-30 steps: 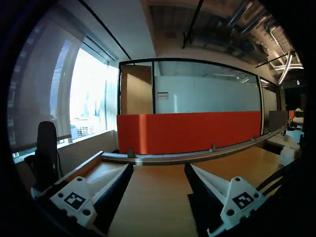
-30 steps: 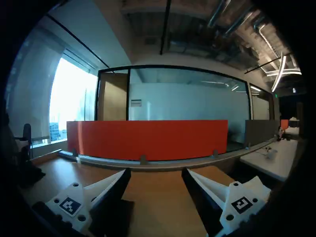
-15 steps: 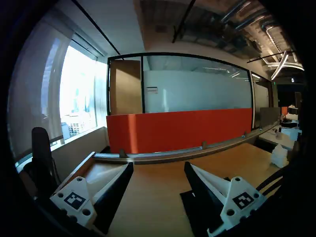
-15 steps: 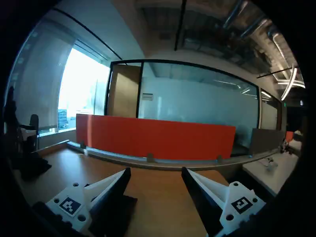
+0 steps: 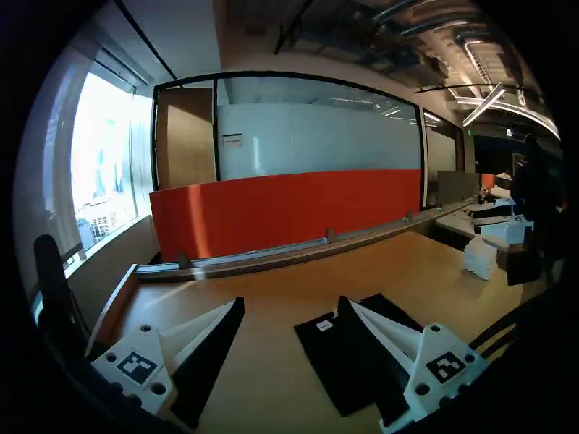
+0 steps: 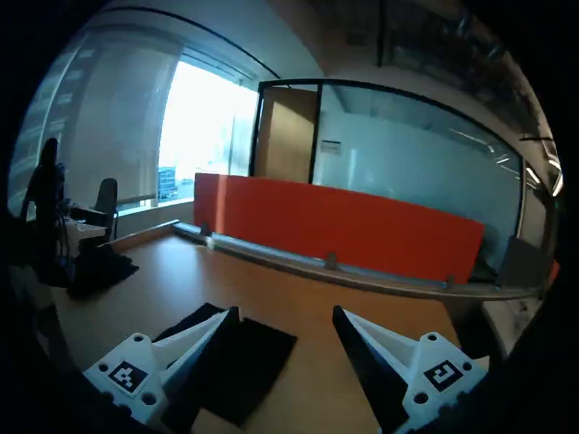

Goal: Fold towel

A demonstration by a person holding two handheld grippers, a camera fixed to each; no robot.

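Observation:
A black towel (image 5: 340, 351) lies flat on the wooden desk (image 5: 289, 296), with a small white tag near its far left corner. My left gripper (image 5: 289, 318) hangs open above the desk, its right finger over the towel's near part. In the right gripper view the same black towel (image 6: 250, 358) lies low and left of centre, partly behind the left finger. My right gripper (image 6: 284, 322) is open too, with nothing between its fingers.
An orange partition (image 5: 282, 206) and a metal rail (image 5: 289, 252) run along the desk's far edge. A white bundle (image 5: 480, 257) sits at the desk's right. A dark heap (image 6: 98, 267) rests at the left end in the right gripper view. A black chair (image 5: 47, 282) stands left.
Both grippers have tipped downward and turned, so the black towel has come into view under each. Both stay open.

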